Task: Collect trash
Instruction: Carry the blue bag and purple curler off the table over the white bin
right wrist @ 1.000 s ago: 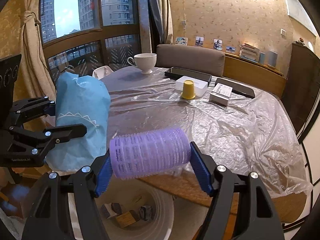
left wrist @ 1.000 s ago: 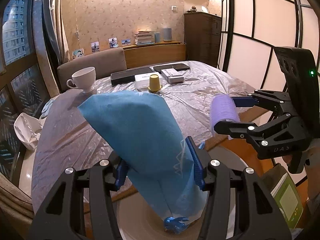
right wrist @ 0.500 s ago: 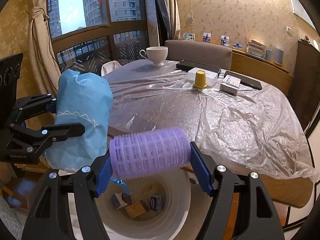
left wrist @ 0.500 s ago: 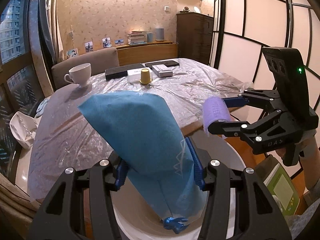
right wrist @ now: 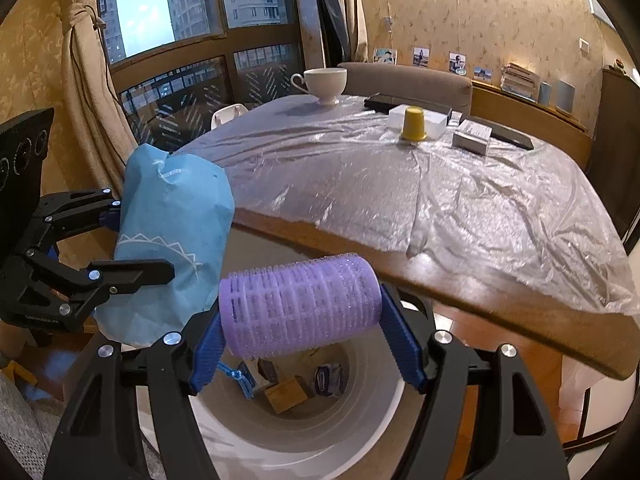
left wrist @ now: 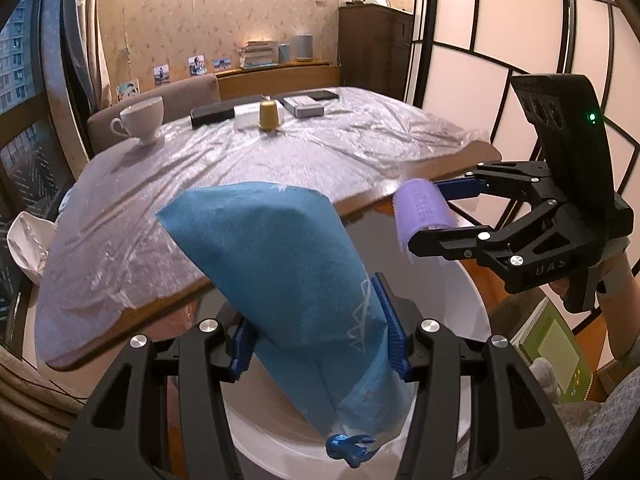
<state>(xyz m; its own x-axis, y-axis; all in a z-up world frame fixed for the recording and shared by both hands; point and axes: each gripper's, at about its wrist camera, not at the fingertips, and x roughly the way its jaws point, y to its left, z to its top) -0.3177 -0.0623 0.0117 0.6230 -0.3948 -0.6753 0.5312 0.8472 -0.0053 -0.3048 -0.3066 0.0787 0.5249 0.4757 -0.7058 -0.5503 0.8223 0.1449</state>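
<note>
From the left wrist view, the left gripper (left wrist: 320, 332) is clamped on a soft blue fabric drawstring pouch (left wrist: 280, 264), its blue pads pressing the pouch's lower half while the wide end leans up and to the left. The pouch's knotted cord end hangs over the near rim of the round white plastic waste bin (left wrist: 472, 312). At the right, the right gripper (left wrist: 430, 212) is clamped endwise on a purple plastic mesh hair roller (left wrist: 420, 220) above the bin's far side, in front of the plastic-covered wooden table (left wrist: 240, 168).

From the right wrist view, the roller (right wrist: 300, 308) sits directly over the bin's mouth (right wrist: 360, 432), where small scraps already lie. The pouch (right wrist: 172, 244) hangs at the left, partly outside the rim. To do this well, I judge the pouch should come further over the opening before release, and both should be let go low so neither bounces out.
</note>
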